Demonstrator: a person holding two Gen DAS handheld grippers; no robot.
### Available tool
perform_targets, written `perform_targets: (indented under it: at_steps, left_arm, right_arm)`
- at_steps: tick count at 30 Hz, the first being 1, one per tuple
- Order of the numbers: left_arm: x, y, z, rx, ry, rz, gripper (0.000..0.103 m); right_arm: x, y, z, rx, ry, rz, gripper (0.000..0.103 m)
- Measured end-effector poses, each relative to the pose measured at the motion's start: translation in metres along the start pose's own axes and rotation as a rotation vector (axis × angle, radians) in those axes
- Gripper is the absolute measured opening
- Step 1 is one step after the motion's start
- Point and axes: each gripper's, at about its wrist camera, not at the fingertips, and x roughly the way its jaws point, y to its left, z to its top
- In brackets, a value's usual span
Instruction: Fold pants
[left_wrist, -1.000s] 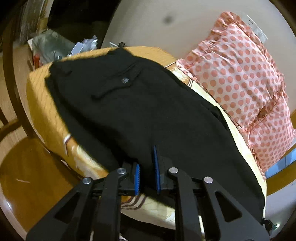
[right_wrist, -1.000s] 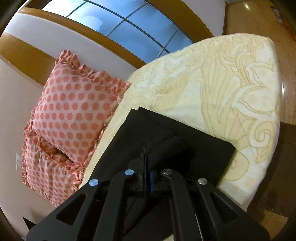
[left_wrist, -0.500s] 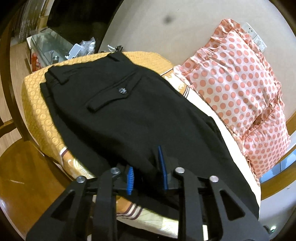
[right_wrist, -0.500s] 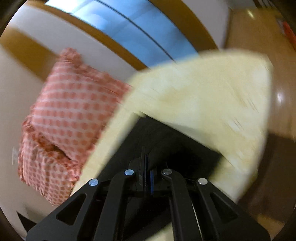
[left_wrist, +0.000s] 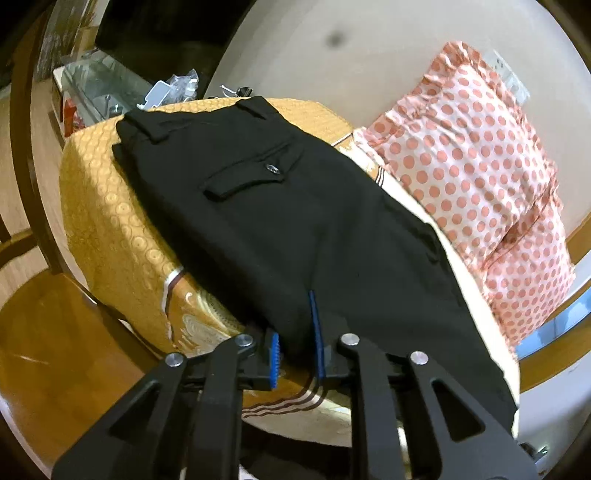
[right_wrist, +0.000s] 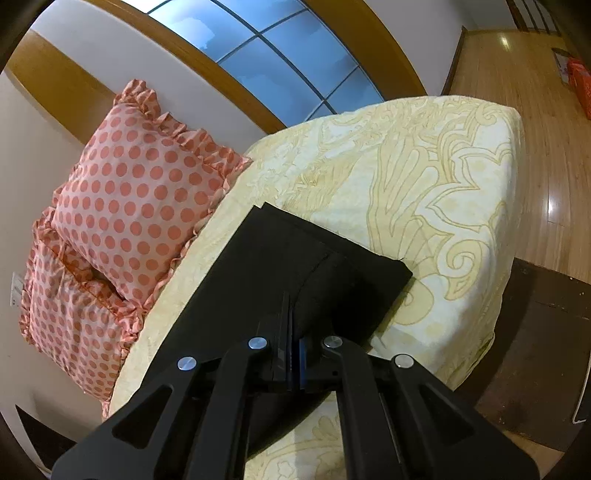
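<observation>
Black pants (left_wrist: 295, 221) lie flat along the bed, waistband and buttoned back pocket at the far left end. My left gripper (left_wrist: 295, 350) is at the pants' near edge with its blue pads apart; a fold of black cloth sits between them. In the right wrist view the leg ends (right_wrist: 314, 266) lie on the cream bedspread (right_wrist: 424, 177). My right gripper (right_wrist: 291, 354) is shut on the leg cloth near the hems.
Two pink polka-dot pillows (left_wrist: 480, 166) (right_wrist: 129, 199) lean on the wall behind the pants. An orange patterned cover (left_wrist: 107, 206) is under the waistband. A cluttered glass table (left_wrist: 110, 88) stands past the bed end. Wooden floor (right_wrist: 535, 110) lies beyond the bed.
My left gripper's pads have opened wider around the cloth edge and the view has risen, showing more of the waistband. My right gripper stays shut on the legs after a quick shake.
</observation>
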Motion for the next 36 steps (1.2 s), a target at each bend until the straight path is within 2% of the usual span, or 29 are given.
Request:
perform_targets:
  at_steps: [2, 5, 8, 9, 11, 12, 13, 14, 15, 16, 18, 19, 22, 26, 28, 30, 32, 35, 36]
  left_arm:
    - [-0.002, 0.0, 0.001, -0.002, -0.019, 0.003, 0.024]
    - [-0.004, 0.0, 0.003, 0.02, -0.03, 0.033, 0.021]
    - [-0.007, 0.006, 0.001, 0.008, -0.034, 0.011, 0.023]
    - [-0.009, 0.008, 0.001, 0.001, -0.04, 0.01, 0.026]
    - [-0.015, 0.009, 0.003, 0.001, -0.07, 0.035, 0.034]
    - [-0.018, 0.009, 0.004, 0.005, -0.086, 0.056, 0.044]
    - [-0.026, 0.007, 0.006, 0.013, -0.13, 0.116, 0.061]
    - [-0.034, 0.005, 0.007, 0.021, -0.186, 0.16, 0.066]
    - [-0.039, 0.004, 0.007, 0.028, -0.215, 0.174, 0.068]
    - [-0.047, -0.001, 0.008, 0.045, -0.253, 0.182, 0.069]
    - [-0.055, -0.011, 0.008, 0.079, -0.289, 0.169, 0.072]
    - [-0.057, -0.02, 0.006, 0.108, -0.3, 0.156, 0.077]
    - [-0.048, -0.045, -0.001, 0.2, -0.276, 0.1, 0.079]
    - [-0.019, -0.077, -0.018, 0.313, -0.181, 0.02, 0.079]
    - [-0.005, -0.088, -0.028, 0.36, -0.133, -0.007, 0.08]
    - [0.006, -0.095, -0.038, 0.401, -0.099, -0.021, 0.082]
    - [0.016, -0.099, -0.046, 0.435, -0.073, -0.019, 0.085]
    - [0.028, -0.094, -0.052, 0.437, -0.03, -0.014, 0.087]
    - [0.029, -0.093, -0.053, 0.432, -0.027, -0.018, 0.087]
  right_arm:
    - [0.003, 0.0, 0.001, -0.01, 0.002, -0.01, 0.002]
    - [0.007, 0.0, 0.0, -0.021, 0.01, -0.019, 0.002]
    - [0.0, 0.002, -0.001, -0.048, 0.012, -0.05, 0.002]
    - [-0.004, 0.0, -0.001, -0.043, 0.005, -0.054, 0.005]
    - [-0.014, -0.007, 0.004, -0.028, -0.024, -0.066, 0.015]
    - [-0.018, -0.01, 0.007, -0.023, -0.044, -0.073, 0.017]
    - [-0.023, -0.015, 0.01, -0.015, -0.065, -0.079, 0.02]
    - [-0.026, -0.019, 0.013, 0.0, -0.08, -0.085, 0.023]
    - [-0.027, -0.02, 0.014, 0.007, -0.089, -0.091, 0.031]
    - [-0.029, -0.023, 0.016, 0.016, -0.099, -0.098, 0.041]
    - [-0.029, -0.025, 0.016, 0.02, -0.11, -0.114, 0.053]
    - [-0.029, -0.025, 0.016, 0.015, -0.113, -0.115, 0.053]
    - [-0.027, -0.019, 0.011, -0.026, -0.134, -0.14, 0.053]
    - [-0.025, -0.007, -0.004, -0.083, -0.092, -0.082, 0.052]
    - [-0.022, -0.002, -0.015, -0.096, -0.045, 0.0, 0.043]
    - [-0.019, 0.002, -0.023, -0.113, -0.026, 0.047, 0.037]
    - [-0.018, 0.002, -0.025, -0.123, -0.063, 0.03, 0.034]
    - [-0.014, -0.006, -0.018, -0.044, -0.084, 0.032, 0.023]
    - [-0.011, -0.01, -0.016, -0.026, -0.084, 0.025, 0.013]
